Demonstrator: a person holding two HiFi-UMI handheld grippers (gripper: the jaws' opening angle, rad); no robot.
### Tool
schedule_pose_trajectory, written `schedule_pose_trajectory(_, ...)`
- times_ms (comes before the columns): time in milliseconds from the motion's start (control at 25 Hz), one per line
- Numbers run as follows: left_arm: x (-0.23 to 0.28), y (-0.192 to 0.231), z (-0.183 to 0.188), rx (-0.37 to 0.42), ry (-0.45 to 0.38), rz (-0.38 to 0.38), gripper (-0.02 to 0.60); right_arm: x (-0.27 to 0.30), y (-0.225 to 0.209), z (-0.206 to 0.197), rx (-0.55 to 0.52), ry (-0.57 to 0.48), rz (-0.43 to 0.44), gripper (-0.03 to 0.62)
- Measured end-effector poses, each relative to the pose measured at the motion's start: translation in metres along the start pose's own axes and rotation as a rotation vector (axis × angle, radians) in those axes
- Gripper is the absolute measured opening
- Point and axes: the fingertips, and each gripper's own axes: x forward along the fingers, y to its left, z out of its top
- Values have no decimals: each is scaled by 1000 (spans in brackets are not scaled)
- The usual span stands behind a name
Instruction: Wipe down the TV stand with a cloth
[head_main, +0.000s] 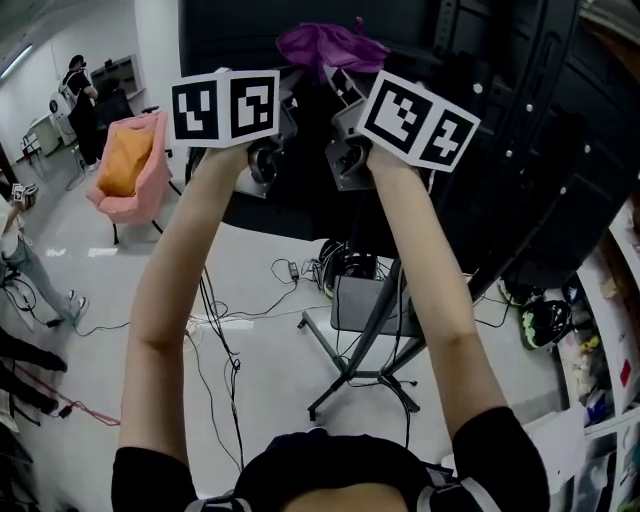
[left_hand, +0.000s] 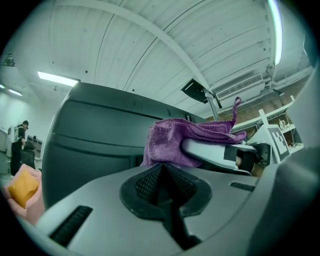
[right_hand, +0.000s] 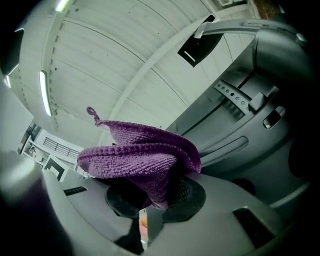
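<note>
The purple cloth (head_main: 330, 45) is bunched at the top of the black back of the TV (head_main: 470, 160), which is mounted on a wheeled stand (head_main: 365, 330). My right gripper (head_main: 343, 88) is raised and shut on the cloth (right_hand: 140, 155), which folds over its jaws (right_hand: 150, 197). My left gripper (head_main: 285, 115) is held up just beside it, shut (left_hand: 162, 187) with nothing between its pads. In the left gripper view the cloth (left_hand: 172, 142) and the right gripper (left_hand: 225, 152) are to its right, against the dark TV back (left_hand: 100, 135).
A pink armchair with an orange cushion (head_main: 130, 170) stands at the left. Cables (head_main: 230, 325) trail across the floor by the stand's legs (head_main: 340, 385). Shelves with clutter (head_main: 600, 370) line the right side. People stand at the far left (head_main: 78, 95).
</note>
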Motion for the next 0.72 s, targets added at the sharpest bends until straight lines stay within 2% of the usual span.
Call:
schedule_pose_trajectory(280,14,-9,6,51,7,-22,6,-4,-11,8,-130,-4,-95,64)
schedule_pose_trajectory(720,47,-68,5,38,11,-153,6,-53,-49,34,-185,-19,-265,64)
